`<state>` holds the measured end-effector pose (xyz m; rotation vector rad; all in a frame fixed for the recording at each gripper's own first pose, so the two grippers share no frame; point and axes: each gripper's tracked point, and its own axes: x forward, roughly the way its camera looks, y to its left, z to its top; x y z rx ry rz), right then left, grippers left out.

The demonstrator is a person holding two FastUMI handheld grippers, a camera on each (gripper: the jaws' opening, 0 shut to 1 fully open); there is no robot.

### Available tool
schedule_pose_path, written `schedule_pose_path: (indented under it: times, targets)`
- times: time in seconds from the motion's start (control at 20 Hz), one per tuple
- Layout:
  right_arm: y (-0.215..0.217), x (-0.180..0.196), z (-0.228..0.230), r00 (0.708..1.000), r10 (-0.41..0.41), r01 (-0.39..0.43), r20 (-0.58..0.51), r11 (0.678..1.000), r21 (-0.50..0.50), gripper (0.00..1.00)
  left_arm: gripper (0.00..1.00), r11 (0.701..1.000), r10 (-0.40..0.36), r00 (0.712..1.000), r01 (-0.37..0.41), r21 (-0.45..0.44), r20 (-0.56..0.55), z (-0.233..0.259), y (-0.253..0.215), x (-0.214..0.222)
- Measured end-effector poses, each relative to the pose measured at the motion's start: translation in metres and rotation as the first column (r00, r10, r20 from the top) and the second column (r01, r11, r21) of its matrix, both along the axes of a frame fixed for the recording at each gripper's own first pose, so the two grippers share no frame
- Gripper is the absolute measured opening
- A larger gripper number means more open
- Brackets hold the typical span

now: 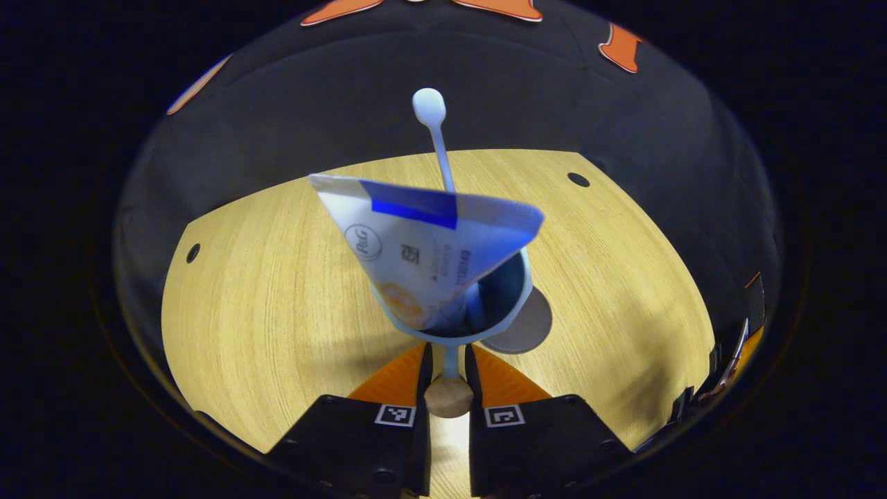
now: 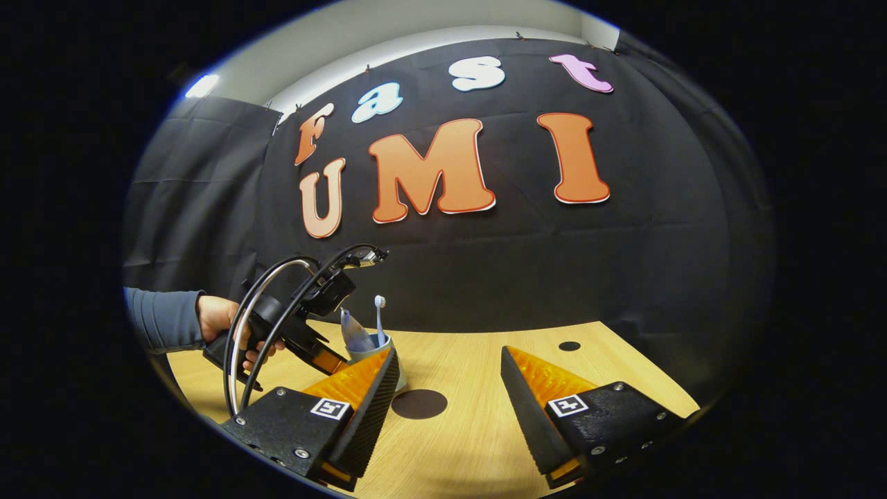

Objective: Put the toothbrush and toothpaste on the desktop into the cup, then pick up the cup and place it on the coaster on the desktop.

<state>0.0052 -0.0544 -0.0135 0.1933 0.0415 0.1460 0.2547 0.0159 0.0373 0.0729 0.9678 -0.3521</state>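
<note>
A light blue cup (image 1: 454,333) fills the middle of the left gripper view, with the toothpaste tube (image 1: 423,242) and the toothbrush (image 1: 431,114) standing in it. My left gripper (image 1: 449,355) is shut on the cup's thin handle, which ends in a round wooden knob (image 1: 449,396). A dark round coaster (image 1: 530,326) peeks out just behind and right of the cup. In the right gripper view, my right gripper (image 2: 447,378) stands open over the desk, with the coaster (image 2: 418,403) lying between its fingers. The cup (image 2: 374,344) sits left of it, its base hidden, held by the left gripper (image 2: 326,360).
The wooden desktop (image 1: 277,277) has small dark holes (image 1: 578,179) near its far corners. A hand (image 2: 222,319) in a blue-grey sleeve holds the left gripper, with looped cables (image 2: 277,291) above it. Black cloth walls the desk at the back.
</note>
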Motion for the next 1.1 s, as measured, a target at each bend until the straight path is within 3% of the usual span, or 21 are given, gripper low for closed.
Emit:
schedule_pose_path:
  times: [0.25, 0.65, 0.8, 0.85, 0.95, 1.05, 1.1]
  targets:
    - [-0.019, -0.009, -0.007, 0.999, -0.026, 0.026, -0.018, 1.0, 0.008, 0.89, 0.22, 0.999, -0.035, 0.999, 0.035, 0.005, -0.009, -0.043, -0.054, -0.001]
    - [-0.032, -0.018, -0.019, 0.997, -0.049, 0.048, -0.052, 0.999, -0.01, 0.93, 0.22, 0.998, -0.055, 0.995, 0.058, 0.038, -0.079, -0.109, -0.102, 0.004]
    - [-0.031, -0.019, -0.019, 0.998, -0.049, 0.047, -0.05, 0.999, -0.025, 0.94, 0.28, 0.997, -0.064, 0.995, 0.067, 0.043, -0.073, -0.128, -0.118, 0.018]
    - [-0.03, -0.019, -0.02, 0.998, -0.05, 0.048, -0.049, 0.998, -0.032, 0.94, 0.35, 0.997, -0.069, 0.996, 0.071, 0.031, -0.059, -0.116, -0.115, 0.006]
    - [-0.028, -0.02, -0.016, 0.998, -0.052, 0.05, -0.046, 0.998, -0.035, 0.94, 0.65, 0.998, -0.069, 0.997, 0.069, 0.005, -0.015, -0.11, -0.115, 0.013]
    - [-0.025, -0.02, -0.01, 0.998, -0.053, 0.052, -0.033, 0.998, -0.031, 0.94, 0.83, 0.998, -0.064, 0.997, 0.064, -0.007, 0.049, -0.103, -0.114, 0.018]
    - [-0.024, -0.02, -0.007, 0.998, -0.057, 0.056, -0.026, 0.998, -0.032, 0.94, 0.86, 0.997, -0.067, 0.994, 0.07, -0.023, 0.091, -0.096, -0.115, 0.02]
